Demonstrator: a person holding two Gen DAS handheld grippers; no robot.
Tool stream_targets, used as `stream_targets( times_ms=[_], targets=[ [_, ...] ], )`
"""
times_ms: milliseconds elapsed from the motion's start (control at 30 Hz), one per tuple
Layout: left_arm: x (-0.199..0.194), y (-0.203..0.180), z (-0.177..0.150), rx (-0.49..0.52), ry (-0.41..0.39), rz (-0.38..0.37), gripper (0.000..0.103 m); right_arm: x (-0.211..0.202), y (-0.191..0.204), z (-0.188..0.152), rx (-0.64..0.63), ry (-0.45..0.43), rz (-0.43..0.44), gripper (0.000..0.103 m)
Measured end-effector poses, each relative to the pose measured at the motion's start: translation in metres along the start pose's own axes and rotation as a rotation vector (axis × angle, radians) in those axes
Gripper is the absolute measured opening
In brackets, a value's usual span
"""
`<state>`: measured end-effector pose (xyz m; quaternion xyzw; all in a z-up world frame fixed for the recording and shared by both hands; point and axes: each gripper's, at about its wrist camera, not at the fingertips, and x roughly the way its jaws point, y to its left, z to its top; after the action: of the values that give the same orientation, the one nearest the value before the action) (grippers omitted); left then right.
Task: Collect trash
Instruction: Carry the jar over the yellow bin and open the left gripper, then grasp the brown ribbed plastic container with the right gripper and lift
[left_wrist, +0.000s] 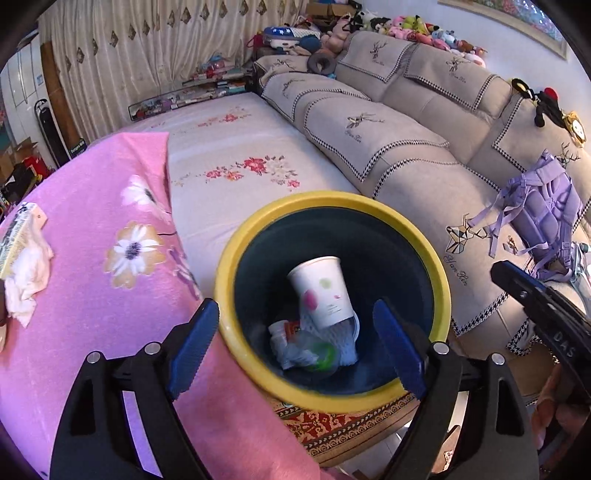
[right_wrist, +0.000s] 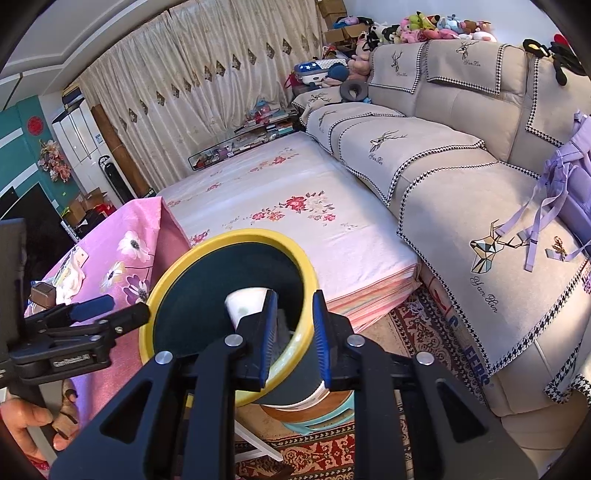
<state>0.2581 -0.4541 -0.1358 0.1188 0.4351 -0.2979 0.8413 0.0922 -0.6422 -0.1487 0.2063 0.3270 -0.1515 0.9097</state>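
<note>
The right tool (right_wrist: 294, 338) is clamped on the yellow rim of the trash bin (right_wrist: 162, 291), one blue pad inside the bin and the other outside its wall. The left tool (left_wrist: 295, 350) has its blue fingers (left_wrist: 192, 350) spread wide and holds nothing; it hangs above the bin's (left_wrist: 225, 266) mouth, one finger just off each side of the rim. Inside the dark bin a white paper cup (left_wrist: 321, 291) with coloured spots lies tilted, mouth toward the upper left, above crumpled wrappers (left_wrist: 291, 343) and a green scrap at the bottom. To the left, a pink flowered cloth (left_wrist: 110, 229) covers the table, with a crumpled white tissue (left_wrist: 27, 273) and a printed packet near its far left edge. Behind the bin lies a white floral mattress (left_wrist: 236, 147), and to the right a beige sofa (left_wrist: 406, 155) with a lilac backpack (left_wrist: 543, 218) on its seat.
</note>
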Motion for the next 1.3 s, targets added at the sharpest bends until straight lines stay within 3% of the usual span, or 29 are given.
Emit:
stream_targets(
  times_ms=[267, 533, 867, 1067, 1300],
  targets=[
    [-0.068, 0.052, -0.041, -0.080, -0.068, 0.006, 0.089, -0.001, 0.037, -0.001, -0.056, 0.004, 0.029, 0.019],
    [-0.140, 0.131, -0.108, -0.205, -0.140, 0.099, 0.091, 0.005, 0.106, -0.007, -0.150, 0.030, 0.105, 0.020],
    [-0.206, 0.220, -0.178, -0.353, -0.192, 0.291, 0.092, 0.019, 0.233, -0.019, -0.304, 0.088, 0.275, 0.020],
    [-0.227, 0.259, -0.208, -0.423, -0.208, 0.352, 0.092, 0.021, 0.323, -0.031, -0.409, 0.119, 0.396, 0.020],
    [-0.241, 0.292, -0.231, -0.490, -0.217, 0.388, 0.092, 0.031, 0.404, -0.040, -0.509, 0.120, 0.465, 0.020]
  ],
)
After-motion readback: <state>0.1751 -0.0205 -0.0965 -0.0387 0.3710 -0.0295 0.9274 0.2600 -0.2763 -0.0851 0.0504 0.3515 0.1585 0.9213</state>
